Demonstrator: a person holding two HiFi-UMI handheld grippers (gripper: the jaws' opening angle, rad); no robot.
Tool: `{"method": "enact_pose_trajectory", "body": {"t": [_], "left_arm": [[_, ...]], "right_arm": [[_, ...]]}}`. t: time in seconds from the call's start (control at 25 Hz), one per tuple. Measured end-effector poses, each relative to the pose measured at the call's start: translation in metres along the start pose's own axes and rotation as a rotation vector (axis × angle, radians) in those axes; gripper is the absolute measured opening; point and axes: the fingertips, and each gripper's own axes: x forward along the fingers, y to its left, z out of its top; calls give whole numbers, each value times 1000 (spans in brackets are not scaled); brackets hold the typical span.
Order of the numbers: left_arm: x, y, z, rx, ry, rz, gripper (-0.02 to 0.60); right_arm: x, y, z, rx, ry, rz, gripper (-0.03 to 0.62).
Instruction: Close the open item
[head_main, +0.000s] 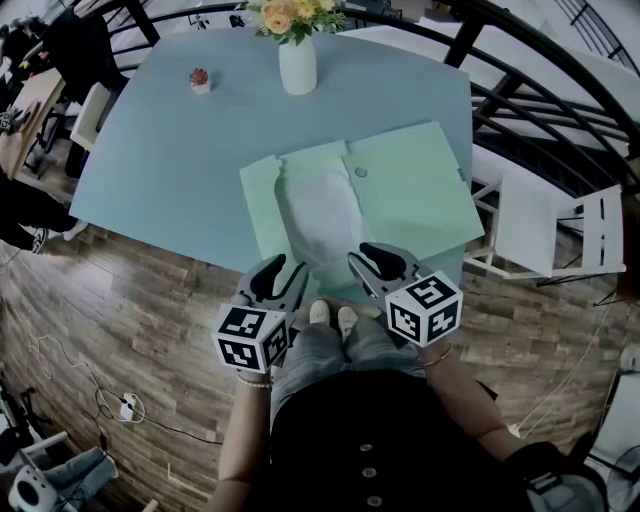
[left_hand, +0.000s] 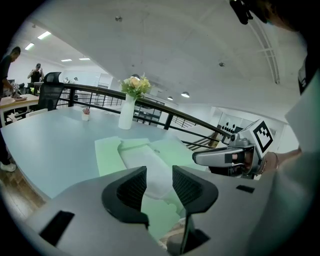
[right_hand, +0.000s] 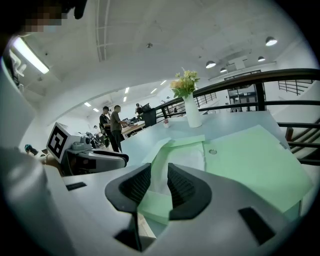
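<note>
tongs of left gripper (head_main: 284, 272) and right gripper (head_main: 364, 258) stand apart, empty, near the open green folder (head_main: 420, 185).

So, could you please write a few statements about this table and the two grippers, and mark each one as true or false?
1. The green folder lies open on the table. True.
2. The left gripper is clamped on the folder's edge. False: its jaws stand apart and press on nothing.
3. A white vase with flowers stands at the far side of the table. True.
4. The right gripper holds a sheet of paper. False: its jaws are apart and empty, near the folder's near edge.
5. In the head view, the small potted plant stands to the right of the vase. False: it stands to the left of it.
</note>
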Motion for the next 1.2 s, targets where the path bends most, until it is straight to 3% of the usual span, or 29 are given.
{"method": "enact_pose_trajectory", "body": {"t": [0.76,1.2], "left_arm": [[17,29,-21,30,95,31,207],[24,41,-41,112,183,16,222]], "right_arm": [[12,-22,-10,38,37,-45,106],[16,-28,-23,67,71,-52,114]]}}
